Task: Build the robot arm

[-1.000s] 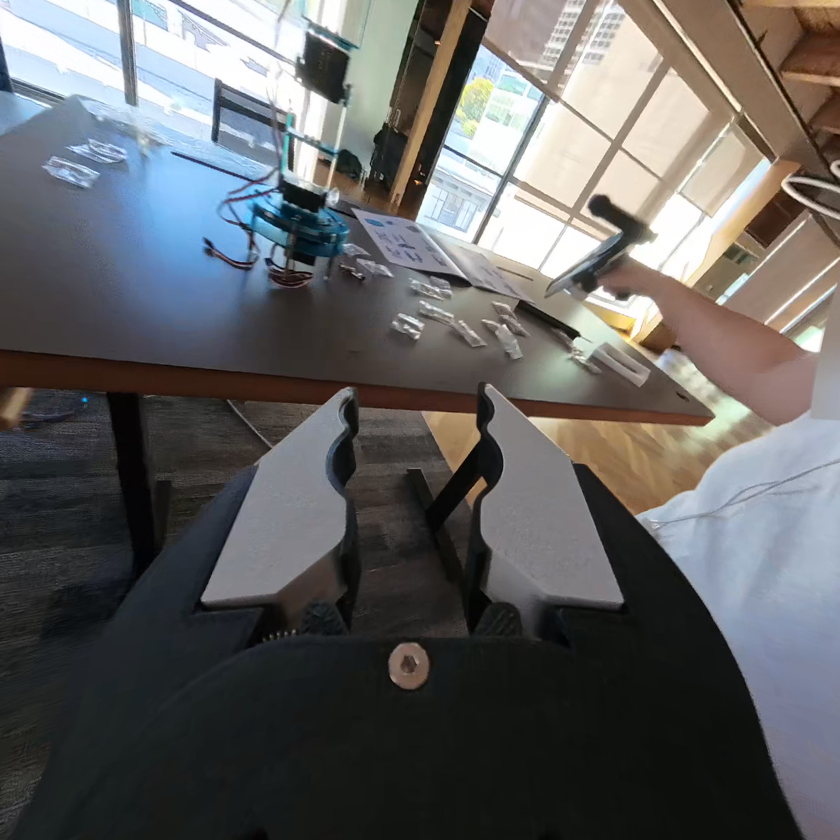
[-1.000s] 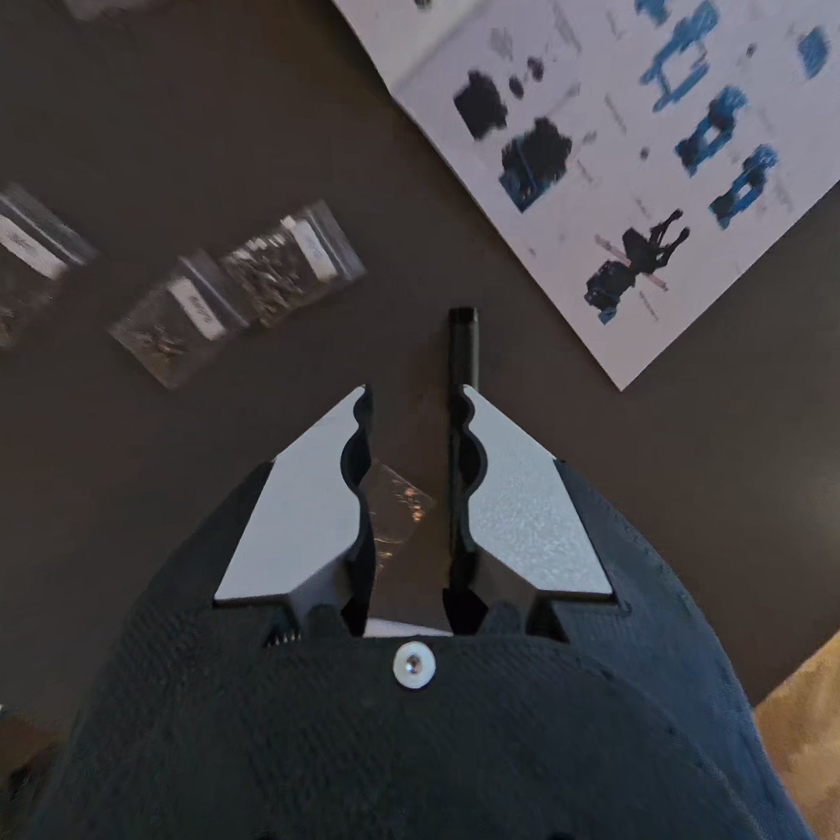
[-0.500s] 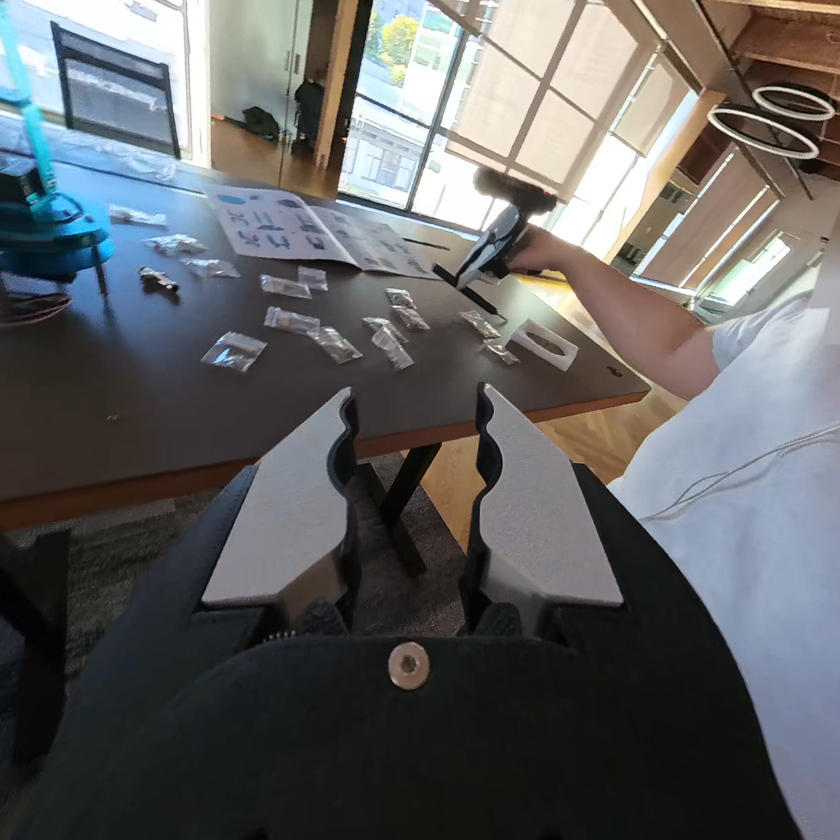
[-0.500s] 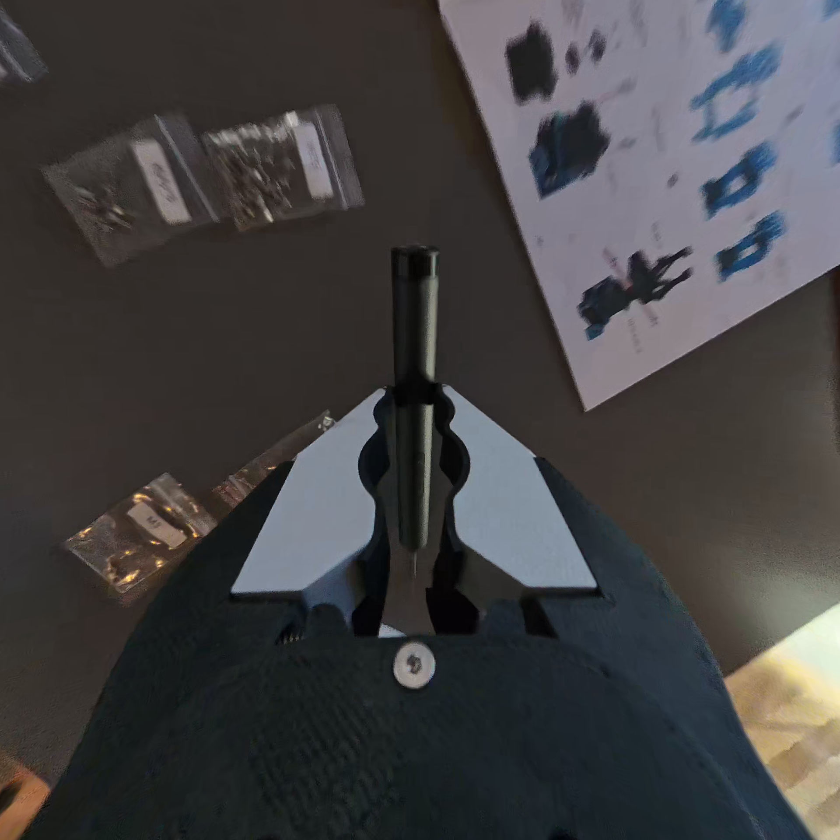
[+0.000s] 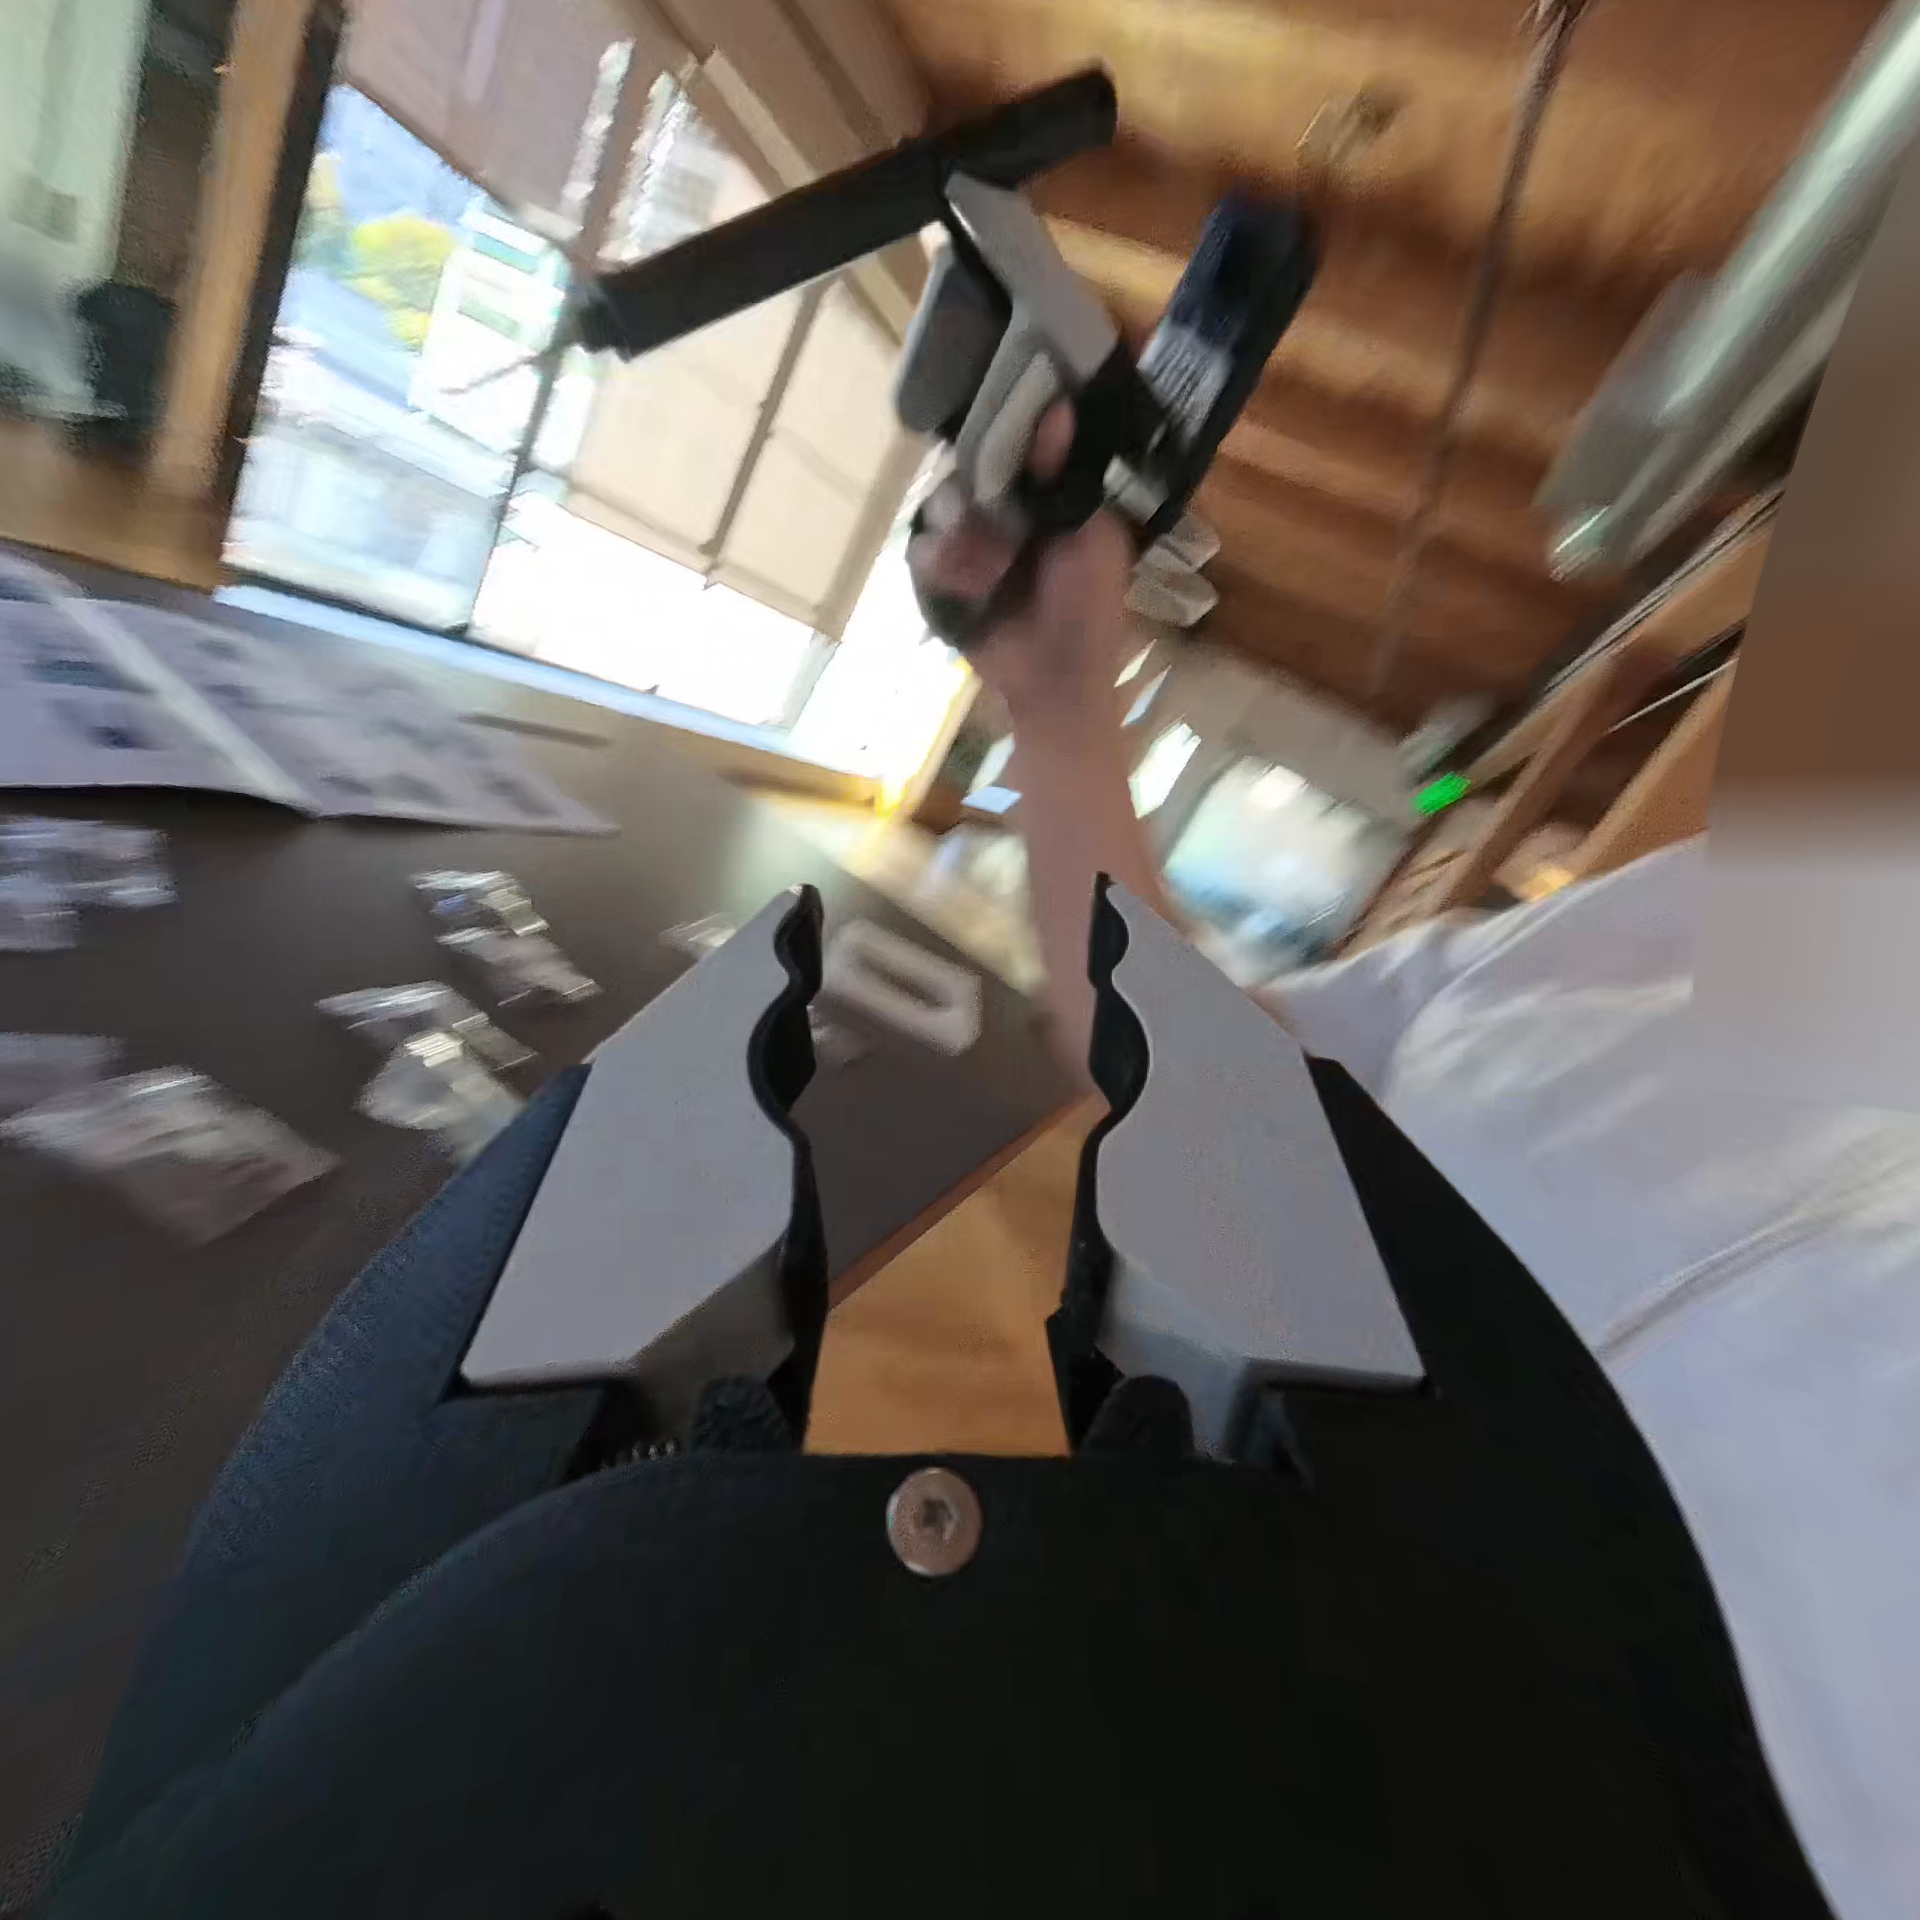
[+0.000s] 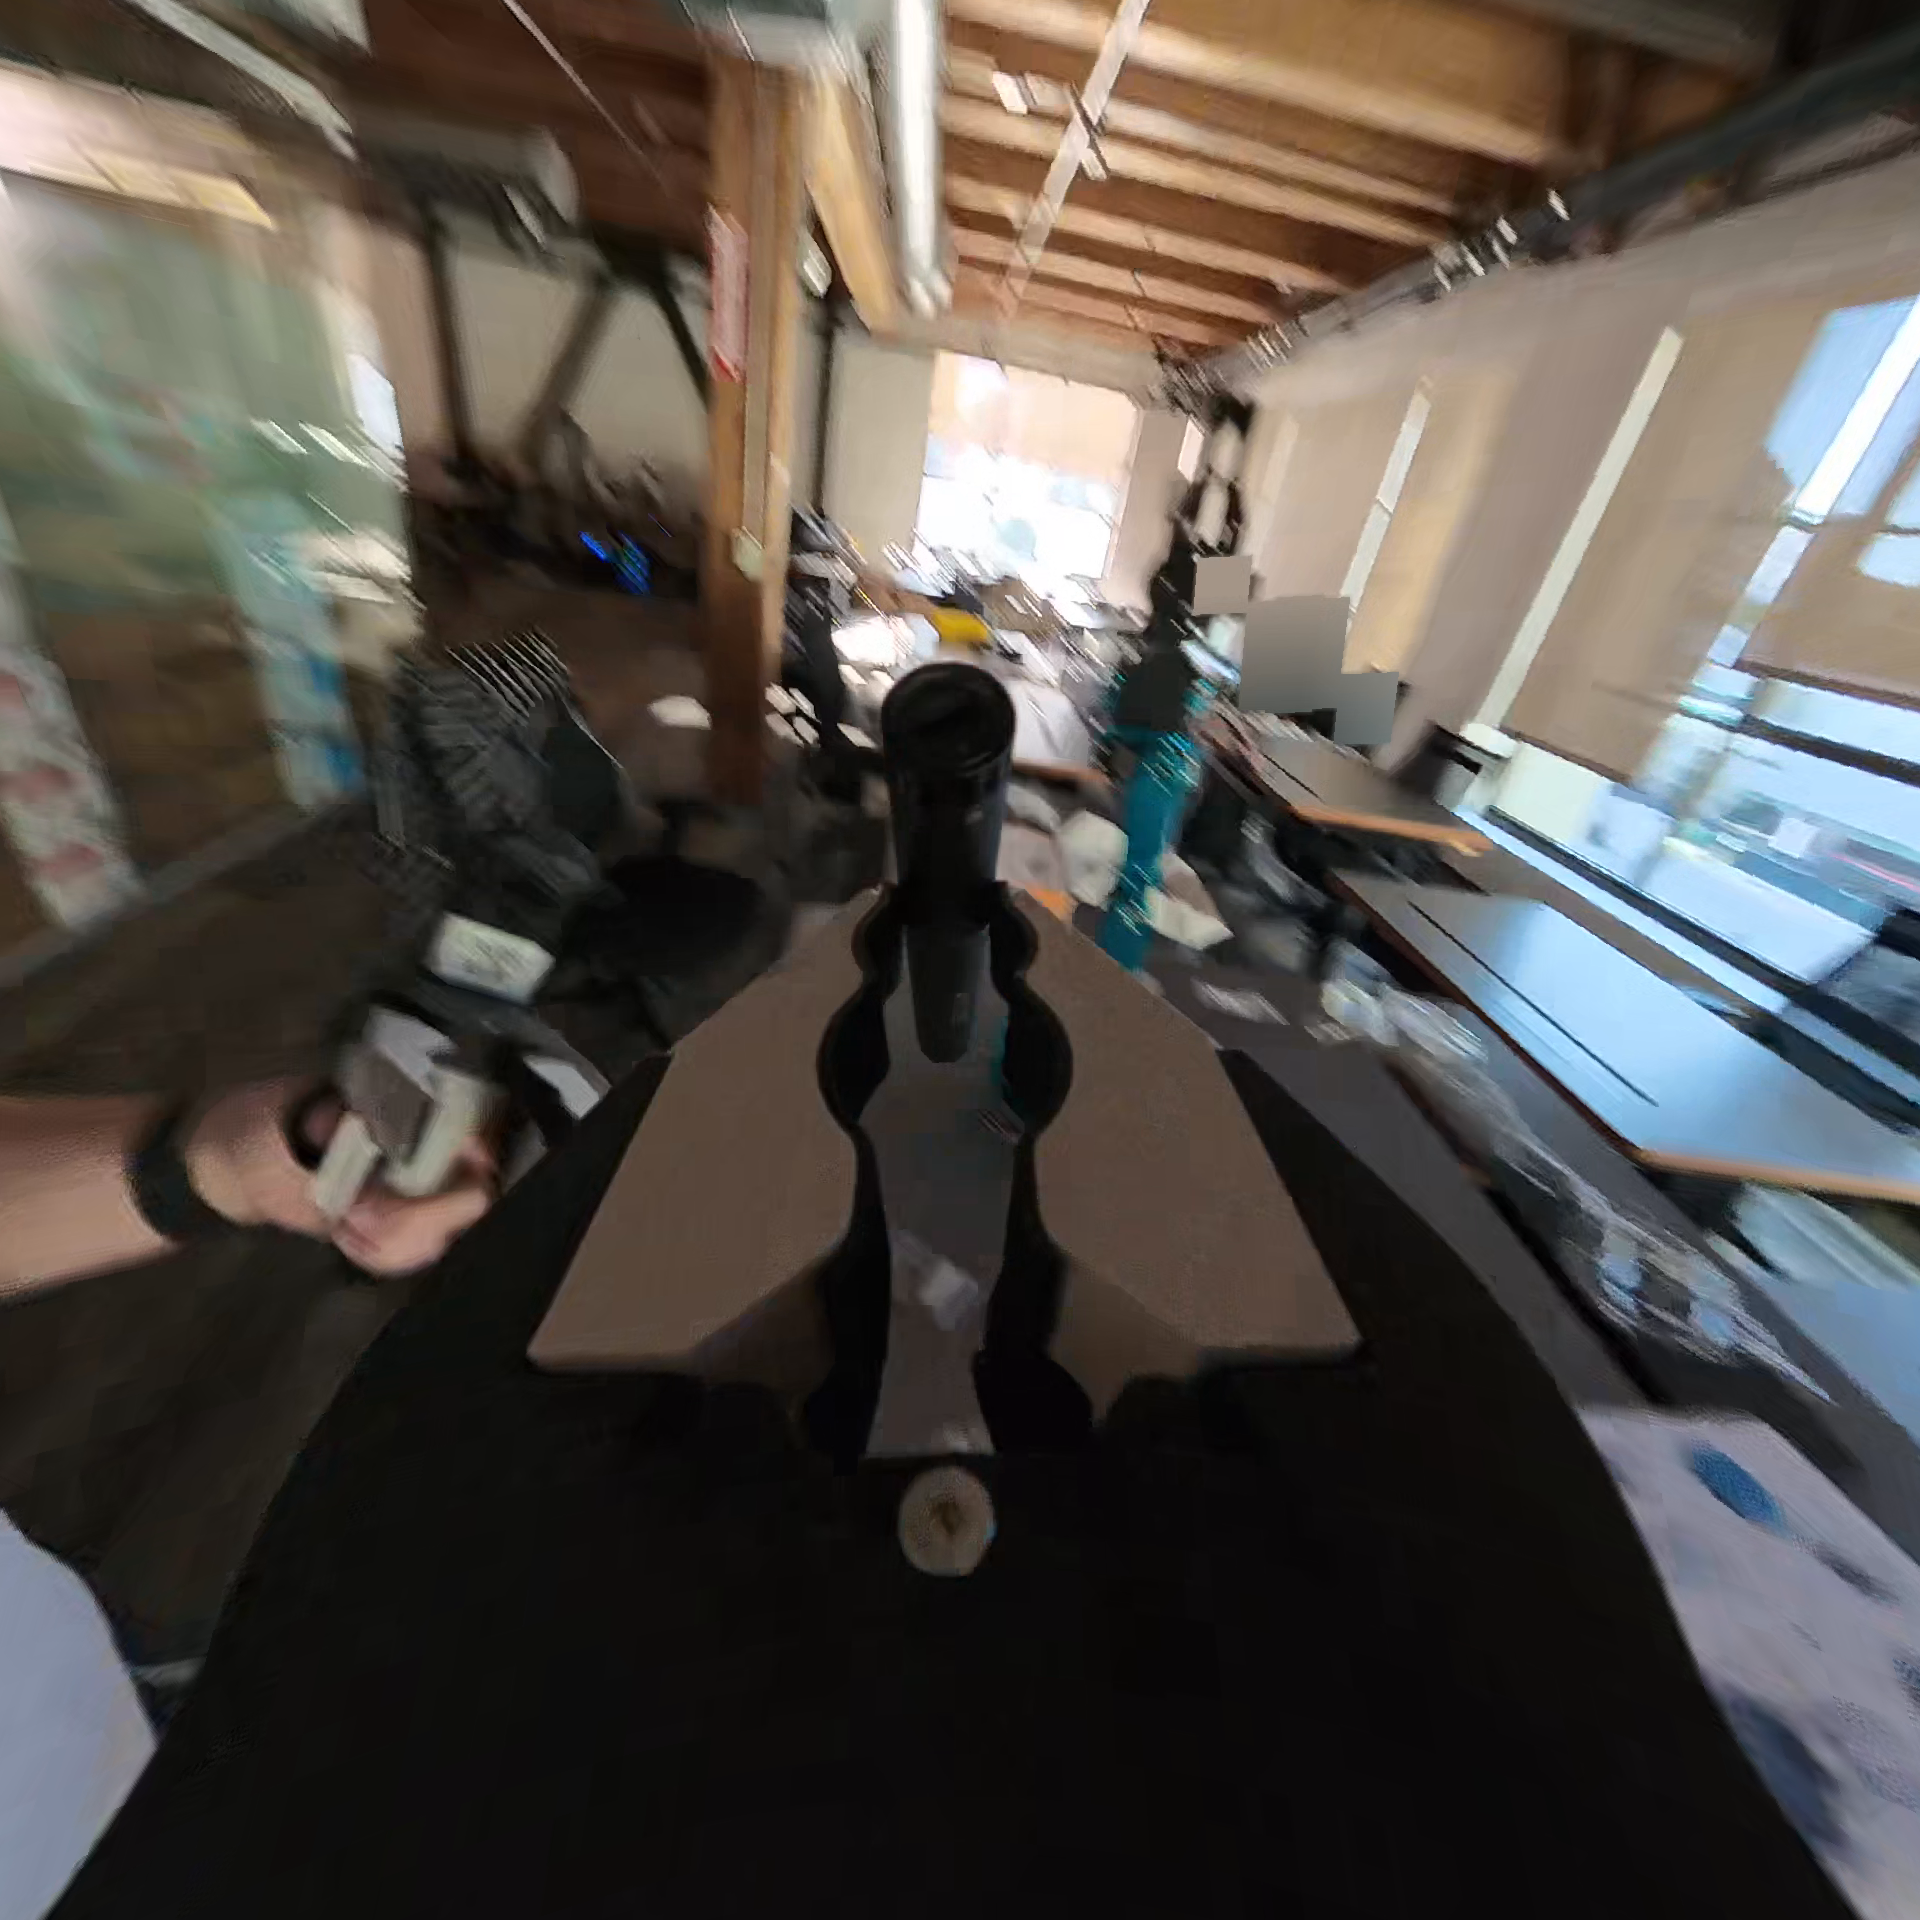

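Note:
My right gripper [image 6: 945,920] is shut on a slim black screwdriver-like tool [image 6: 945,790], whose handle end sticks out past the fingertips. In the left wrist view the right gripper [image 5: 971,223] is raised high above the dark table [image 5: 260,1299], with the black tool [image 5: 810,239] slanting down to the left. My left gripper [image 5: 951,914] is open and empty, low over the table's near right corner. The hand holding the left gripper [image 6: 395,1132] shows at the left of the right wrist view.
Several small clear plastic bags of parts [image 5: 447,1049] lie on the table, with an open printed sheet [image 5: 260,717] behind them and a white block with an oval hole [image 5: 904,992]. A blue robot arm model [image 6: 1143,831] stands farther along the table. Both views are blurred. Tip to tip, the grippers are about 20 cm apart.
My right gripper closed on the black tool, lifted it off the table and swung up to point across the room. My left gripper swung right and closer to the table, staying open.

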`<state>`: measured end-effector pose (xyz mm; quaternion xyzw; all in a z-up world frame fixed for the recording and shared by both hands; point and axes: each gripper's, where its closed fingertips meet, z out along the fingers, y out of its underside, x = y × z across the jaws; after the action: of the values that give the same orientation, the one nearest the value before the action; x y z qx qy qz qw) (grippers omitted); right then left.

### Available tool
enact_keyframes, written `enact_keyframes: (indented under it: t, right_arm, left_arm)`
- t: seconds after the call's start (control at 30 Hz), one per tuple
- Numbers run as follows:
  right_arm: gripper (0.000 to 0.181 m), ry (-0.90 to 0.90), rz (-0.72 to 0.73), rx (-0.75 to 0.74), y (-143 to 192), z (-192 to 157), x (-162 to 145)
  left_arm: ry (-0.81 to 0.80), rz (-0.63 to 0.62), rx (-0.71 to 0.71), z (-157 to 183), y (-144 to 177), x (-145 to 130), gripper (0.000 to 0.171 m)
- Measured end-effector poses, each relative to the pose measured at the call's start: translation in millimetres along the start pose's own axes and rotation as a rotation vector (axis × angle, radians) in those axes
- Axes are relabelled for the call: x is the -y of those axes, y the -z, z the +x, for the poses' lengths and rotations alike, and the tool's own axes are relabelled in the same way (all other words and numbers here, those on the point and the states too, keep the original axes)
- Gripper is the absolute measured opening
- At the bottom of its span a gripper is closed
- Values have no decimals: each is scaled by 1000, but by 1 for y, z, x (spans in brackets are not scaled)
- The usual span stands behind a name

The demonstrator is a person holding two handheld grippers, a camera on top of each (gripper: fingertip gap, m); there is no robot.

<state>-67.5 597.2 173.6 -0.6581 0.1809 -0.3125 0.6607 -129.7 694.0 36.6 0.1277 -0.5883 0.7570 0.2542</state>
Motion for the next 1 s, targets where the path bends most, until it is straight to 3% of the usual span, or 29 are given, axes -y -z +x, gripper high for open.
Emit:
enact_keyframes:
  t: [0.07,0.17,0.27,0.37,0.47,0.53,0.6,0.63,0.73,1.0]
  right_arm:
    - [14,-80,131,121,-21,-26,13]
    - [15,-148,204,231,-46,-56,12]
    - [15,-181,245,309,-60,-82,3]
    - [15,-225,260,343,-68,-97,-11]
    - [15,-245,253,383,-72,-107,-26]
    - [15,-234,238,399,-75,-113,-37]
    - [15,-211,210,430,-79,-123,-50]
    - [15,-203,215,441,-80,-128,-53]
    - [15,-164,212,445,-81,-136,-65]
    - [15,-157,152,456,-85,-133,-86]
  left_arm:
    - [147,150,-153,16,-6,15,49]
    - [282,366,-277,23,3,43,52]
    - [338,538,-307,18,22,68,54]
    - [353,630,-263,8,44,77,51]
    - [356,644,-192,-3,59,71,16]
    - [367,656,-138,-11,67,67,17]
    - [388,668,-81,-20,73,66,36]
    - [391,671,-84,-20,75,67,36]
    - [425,682,-129,-18,84,70,6]
    - [476,545,13,-29,90,76,0]
